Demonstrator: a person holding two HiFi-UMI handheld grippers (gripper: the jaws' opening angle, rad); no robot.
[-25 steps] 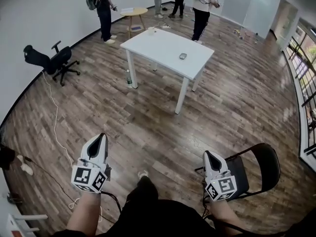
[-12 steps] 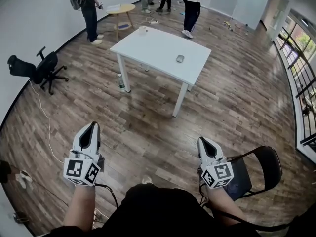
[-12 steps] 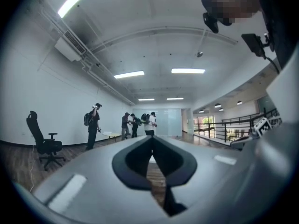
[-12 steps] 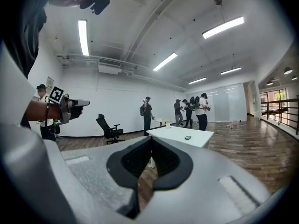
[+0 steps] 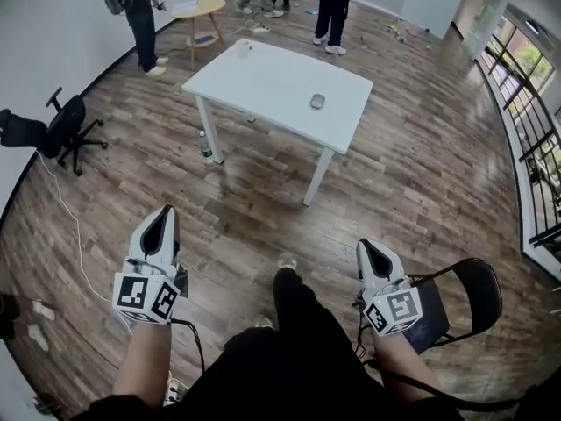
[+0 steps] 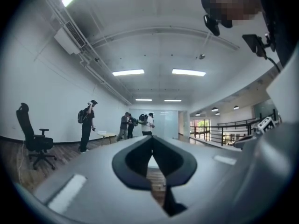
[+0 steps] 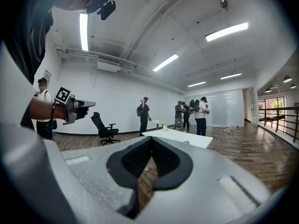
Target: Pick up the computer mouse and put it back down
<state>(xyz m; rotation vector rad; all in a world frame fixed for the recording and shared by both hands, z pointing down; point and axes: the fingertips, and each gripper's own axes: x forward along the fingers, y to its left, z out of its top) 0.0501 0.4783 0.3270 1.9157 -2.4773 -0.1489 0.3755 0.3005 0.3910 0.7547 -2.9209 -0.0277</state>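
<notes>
Mouse [image 5: 317, 101]: a single small grey computer mouse lies on the white table [image 5: 263, 77], toward the table's right end and about midway between its two long edges. It is well apart from both grippers. It looks slightly longer than wide, with its long axis running roughly from the near long edge to the far one. It is too small to tell which end is the front or to read any brand.

One small white object [image 5: 248, 46] sits near the table's far left corner. One clear bottle [image 5: 204, 145] stands on the wooden floor [image 5: 421, 191] just beside the table's near left leg.

The left gripper [image 5: 163, 214] and the right gripper [image 5: 368, 247] are held over the floor, either side of the person's dark-trousered leg [image 5: 298, 314]. Each carries one cube with black-and-white square markers and no readable text. In the left gripper view the jaws of the left gripper [image 6: 152, 137] are closed tip to tip with nothing between them. The right gripper view shows the same of the right gripper [image 7: 150, 138], closed and empty.

One black folding chair [image 5: 469, 296] stands just beside the right gripper, and one black office chair [image 5: 53, 130] stands near the left wall. One round wooden side table [image 5: 198, 9] is beyond the white table. Four people stand at the far end of the room: one with a backpack [image 5: 131, 3] apart at the left, and three grouped [image 7: 194, 113].
</notes>
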